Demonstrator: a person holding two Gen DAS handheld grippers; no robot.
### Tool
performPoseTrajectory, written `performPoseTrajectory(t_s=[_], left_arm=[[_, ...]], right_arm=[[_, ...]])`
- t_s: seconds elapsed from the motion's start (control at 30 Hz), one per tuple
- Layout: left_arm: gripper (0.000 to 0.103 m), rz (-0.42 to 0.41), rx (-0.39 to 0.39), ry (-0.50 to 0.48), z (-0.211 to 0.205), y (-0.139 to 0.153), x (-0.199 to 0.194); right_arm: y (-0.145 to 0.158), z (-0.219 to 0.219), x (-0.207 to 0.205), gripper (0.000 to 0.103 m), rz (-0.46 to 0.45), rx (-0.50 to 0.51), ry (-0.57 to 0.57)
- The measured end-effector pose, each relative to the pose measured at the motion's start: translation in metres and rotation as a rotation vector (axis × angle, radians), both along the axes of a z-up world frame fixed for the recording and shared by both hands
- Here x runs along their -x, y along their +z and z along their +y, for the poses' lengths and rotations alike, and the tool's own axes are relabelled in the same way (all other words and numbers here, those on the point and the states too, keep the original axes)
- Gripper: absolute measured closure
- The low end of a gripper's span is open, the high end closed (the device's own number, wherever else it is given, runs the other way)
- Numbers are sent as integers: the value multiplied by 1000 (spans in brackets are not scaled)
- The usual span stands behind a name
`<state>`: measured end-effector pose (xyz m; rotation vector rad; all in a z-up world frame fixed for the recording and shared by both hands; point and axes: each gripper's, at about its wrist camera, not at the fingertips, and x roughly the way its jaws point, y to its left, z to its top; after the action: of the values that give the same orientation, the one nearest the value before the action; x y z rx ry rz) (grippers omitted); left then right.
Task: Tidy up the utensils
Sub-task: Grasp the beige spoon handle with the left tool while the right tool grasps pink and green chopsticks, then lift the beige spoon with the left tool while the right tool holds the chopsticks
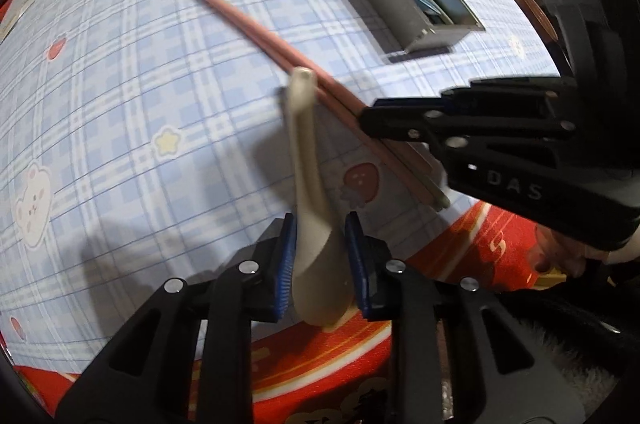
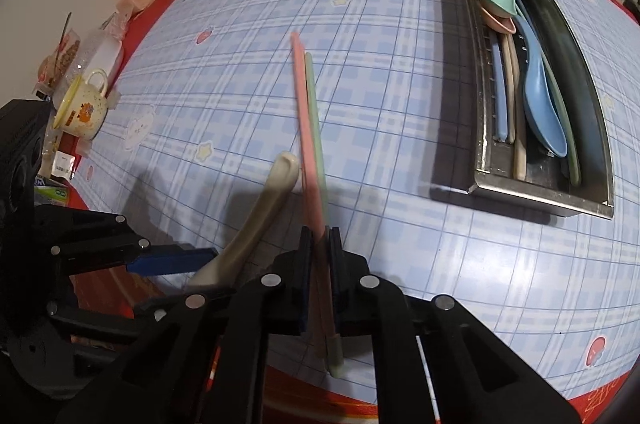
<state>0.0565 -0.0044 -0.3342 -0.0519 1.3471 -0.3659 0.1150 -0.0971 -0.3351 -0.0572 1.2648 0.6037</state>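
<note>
The left gripper [image 1: 320, 256] is gripping the bowl of a beige soup spoon [image 1: 306, 160] between its blue-padded jaws, the handle lifting off the counter [image 1: 132, 84]. The right gripper [image 2: 320, 248], its body lettered "DAS", is clamping its jaws tight on a pink chopstick [image 2: 302, 112] and a green chopstick [image 2: 314, 112] near the counter's front edge. A steel utensil tray [image 2: 540, 202] farther back is holding a blue spoon [image 2: 540, 92] among other utensils.

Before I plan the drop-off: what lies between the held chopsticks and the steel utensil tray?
Only bare blue checked tablecloth between pink and green chopsticks and tray, per the right wrist view.
</note>
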Motion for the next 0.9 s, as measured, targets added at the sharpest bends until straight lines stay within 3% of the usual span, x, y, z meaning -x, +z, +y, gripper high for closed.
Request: performPoseTrajectory(t_s=[0.13, 0.17, 0.2, 0.3, 0.47, 0.53, 0.6, 0.7, 0.9], left_arm=[[82, -8, 27, 61, 17, 2, -3], [86, -11, 34, 75, 22, 3, -4], [97, -14, 30, 87, 26, 4, -5], [98, 6, 5, 122, 37, -2, -10], [98, 14, 30, 130, 47, -3, -11], [94, 16, 47, 103, 46, -2, -10], [75, 9, 21, 62, 40, 2, -6], [58, 3, -44, 0, 20, 7, 6], [53, -4, -205, -142, -17, -1, 19]], right_arm=[[4, -3, 0, 96, -6, -21, -16], [5, -4, 0, 96, -7, -25, -19], [6, -4, 1, 96, -11, -26, -25], [8, -7, 1, 96, -16, -33, -35], [8, -10, 3, 96, -8, -40, -47], [11, -12, 5, 96, -12, -45, -50], [14, -13, 7, 96, -20, -47, -50], [16, -13, 11, 96, -26, -52, -51], [15, -11, 15, 96, -19, -54, -48]])
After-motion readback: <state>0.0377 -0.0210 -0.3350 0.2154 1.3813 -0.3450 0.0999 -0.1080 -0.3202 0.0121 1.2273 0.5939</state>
